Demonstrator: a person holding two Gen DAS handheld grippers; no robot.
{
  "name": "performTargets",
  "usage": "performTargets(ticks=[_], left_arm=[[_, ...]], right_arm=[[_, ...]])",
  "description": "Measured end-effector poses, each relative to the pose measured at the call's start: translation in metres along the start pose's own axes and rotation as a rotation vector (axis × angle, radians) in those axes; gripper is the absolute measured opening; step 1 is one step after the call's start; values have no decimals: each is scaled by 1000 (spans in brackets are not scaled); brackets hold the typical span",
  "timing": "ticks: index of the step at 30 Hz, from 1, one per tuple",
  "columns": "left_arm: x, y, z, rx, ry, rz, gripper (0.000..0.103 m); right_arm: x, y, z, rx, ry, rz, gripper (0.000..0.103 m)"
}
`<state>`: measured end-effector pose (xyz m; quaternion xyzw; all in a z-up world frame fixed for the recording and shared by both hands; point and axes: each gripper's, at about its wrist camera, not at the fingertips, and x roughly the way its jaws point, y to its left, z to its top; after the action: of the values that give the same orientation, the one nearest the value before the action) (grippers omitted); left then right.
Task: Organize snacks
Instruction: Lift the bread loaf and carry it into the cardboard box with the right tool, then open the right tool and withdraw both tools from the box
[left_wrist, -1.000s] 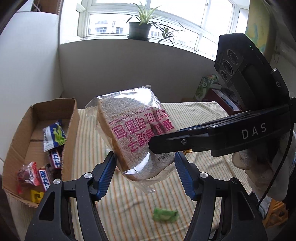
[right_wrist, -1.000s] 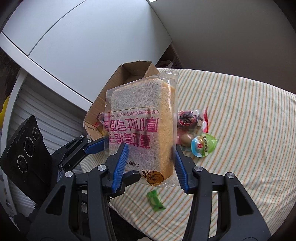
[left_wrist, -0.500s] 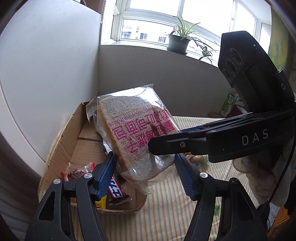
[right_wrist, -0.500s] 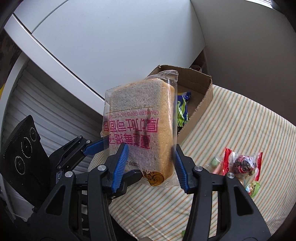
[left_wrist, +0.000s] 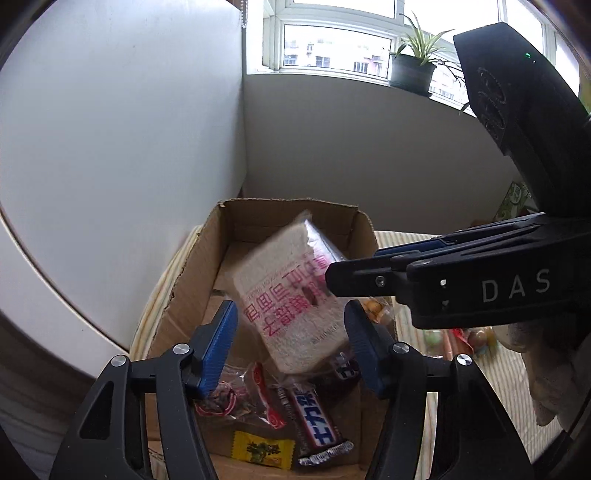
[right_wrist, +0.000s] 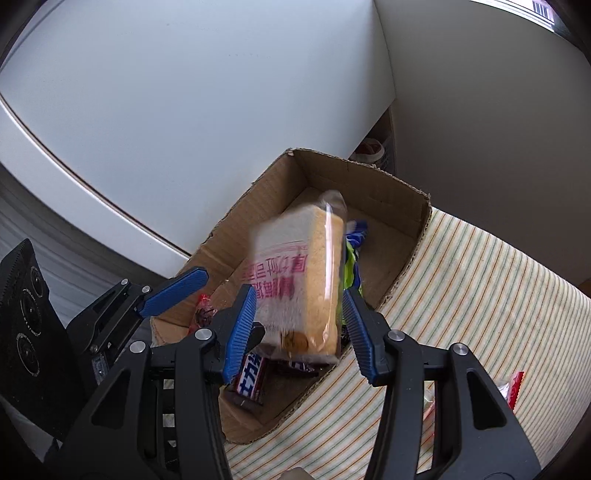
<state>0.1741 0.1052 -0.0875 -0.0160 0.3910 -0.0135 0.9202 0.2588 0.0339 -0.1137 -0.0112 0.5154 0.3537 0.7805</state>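
Bread (right_wrist: 295, 280) hangs blurred over the box (right_wrist: 369, 177), seemingly loose between both claws. Left gripper (left_wrist: 291, 343) is closing without touching it; right gripper (right_wrist: 299, 328) stands part-open. Several snacks are boxed already; more wait on the striped cloth (right_wrist: 480, 280).
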Motion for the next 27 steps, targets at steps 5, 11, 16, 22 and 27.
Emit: performTargets(ticks=[5, 11, 16, 22, 27], left_arm=[[4, 4, -3, -20, 4, -2, 58], [-11, 12, -9, -32, -18, -17, 58], [-30, -2, -8, -12, -53, -28, 58], [-60, -24, -12, 26, -97, -28, 58], [-81, -37, -17, 42, -128, -27, 59]], right_arm=[[0, -10, -2, 12, -4, -1, 51], [-24, -10, -6, 16, -34, -4, 51], [-53, -4, -17, 0, -69, -20, 52], [-89, -5, -34, -6, -129, -47, 62], [-114, -5, -52, -32, -154, -108, 62]])
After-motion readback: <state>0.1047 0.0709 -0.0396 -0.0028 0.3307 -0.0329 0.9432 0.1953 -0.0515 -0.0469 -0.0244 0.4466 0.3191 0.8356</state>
